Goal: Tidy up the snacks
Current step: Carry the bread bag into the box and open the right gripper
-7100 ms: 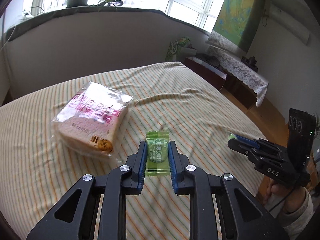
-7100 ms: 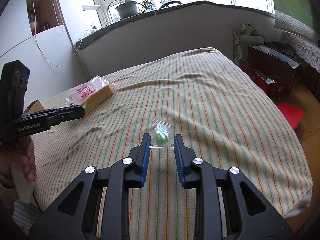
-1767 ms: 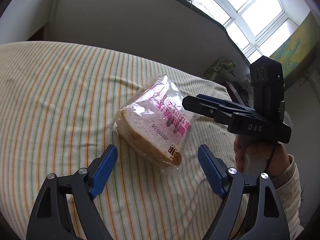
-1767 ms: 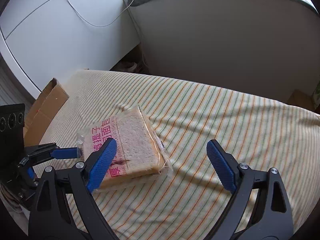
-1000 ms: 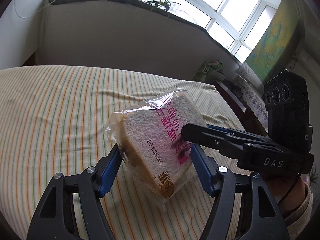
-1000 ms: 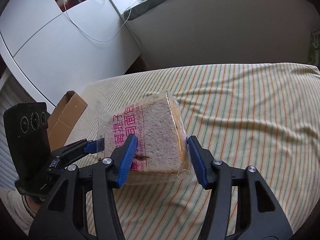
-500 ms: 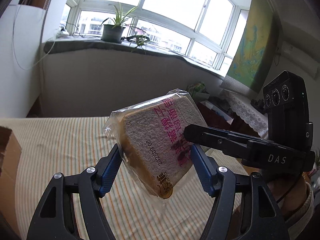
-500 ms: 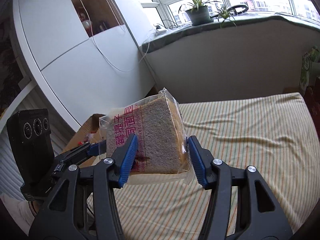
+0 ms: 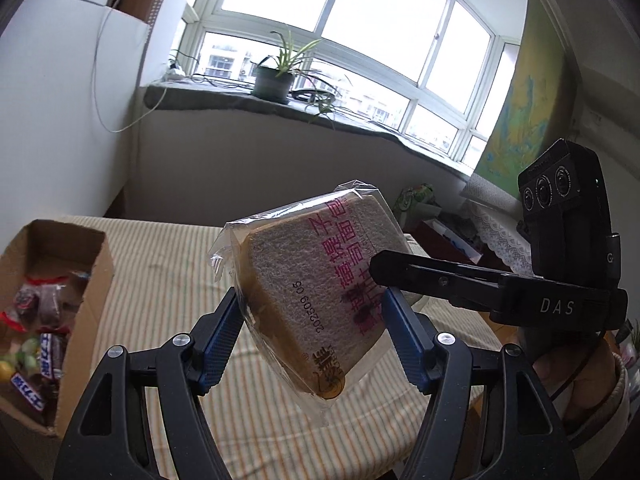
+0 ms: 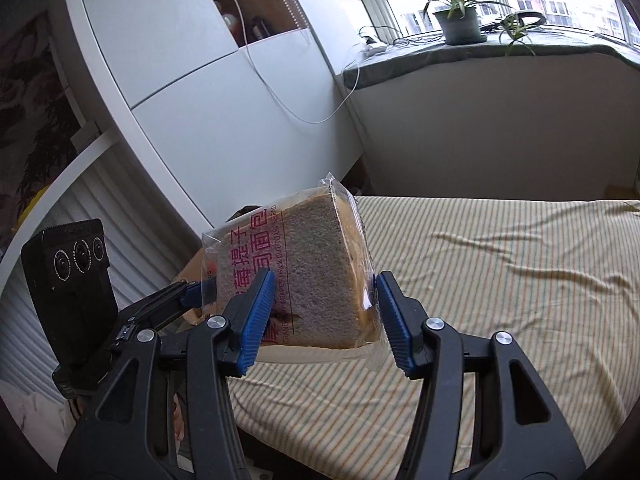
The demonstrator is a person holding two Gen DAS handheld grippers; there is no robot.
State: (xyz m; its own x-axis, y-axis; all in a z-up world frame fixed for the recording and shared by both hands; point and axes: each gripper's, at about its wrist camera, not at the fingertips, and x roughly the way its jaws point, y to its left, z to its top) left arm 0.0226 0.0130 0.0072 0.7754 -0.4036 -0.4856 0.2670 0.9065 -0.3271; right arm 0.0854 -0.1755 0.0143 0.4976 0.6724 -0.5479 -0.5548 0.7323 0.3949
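Note:
A clear bag of sliced bread with pink print hangs tilted in the air above the striped bed. My left gripper is shut on it across its lower part. My right gripper comes in from the right and clamps the same bag. In the right wrist view the bread sits between the blue pads of my right gripper, with the left gripper gripping its left end. An open cardboard box holding several wrapped snacks stands at the left.
The box's flap shows behind the bread in the right wrist view. A white cabinet with a hanging cable stands beyond the box. A potted plant sits on the windowsill. A person's hand holds the right gripper.
Both grippers have risen with the bread bag and swung left, away from the bed. The cardboard box with snacks has come into the left wrist view.

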